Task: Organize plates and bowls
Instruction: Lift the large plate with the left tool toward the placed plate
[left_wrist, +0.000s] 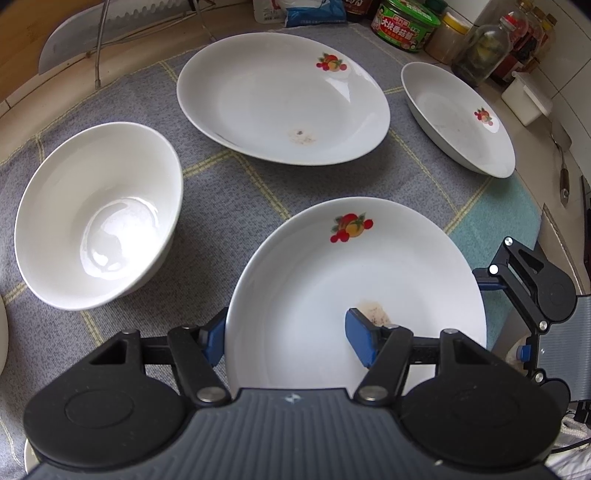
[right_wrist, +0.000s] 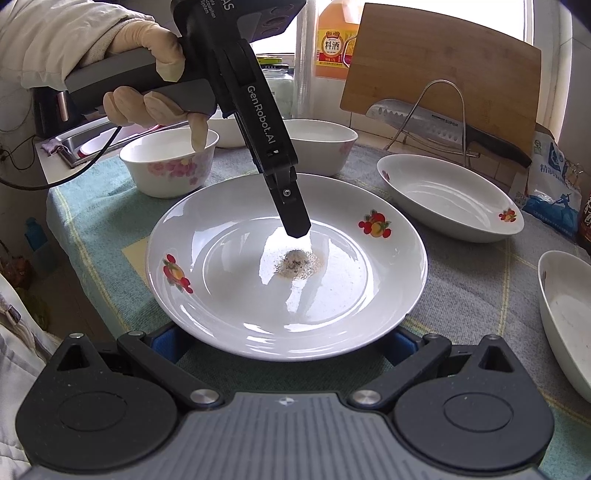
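Note:
A white plate (left_wrist: 354, 277) with fruit prints and a brown stain in its middle lies on the checked cloth (left_wrist: 229, 192). My left gripper (left_wrist: 286, 332) is shut across its rim, one blue pad inside by the stain and the other outside the edge. The right wrist view shows the plate (right_wrist: 258, 295) with the left gripper's near finger (right_wrist: 295, 218) reaching down into it. My right gripper (right_wrist: 284, 343) stands open, its pads wide apart beneath the near rim. Around it are a plain bowl (left_wrist: 99, 218), a larger plate (left_wrist: 284, 96) and an oval dish (left_wrist: 458, 118).
A floral bowl (right_wrist: 170, 162), a white bowl (right_wrist: 317, 144) and two dishes (right_wrist: 447, 195) (right_wrist: 565, 317) ring the plate. Behind stand a wire rack with a cleaver (right_wrist: 436, 125), a cutting board (right_wrist: 443, 62), a bottle (right_wrist: 334, 37) and jars (left_wrist: 406, 22). A gloved hand (right_wrist: 147, 66) holds the left gripper.

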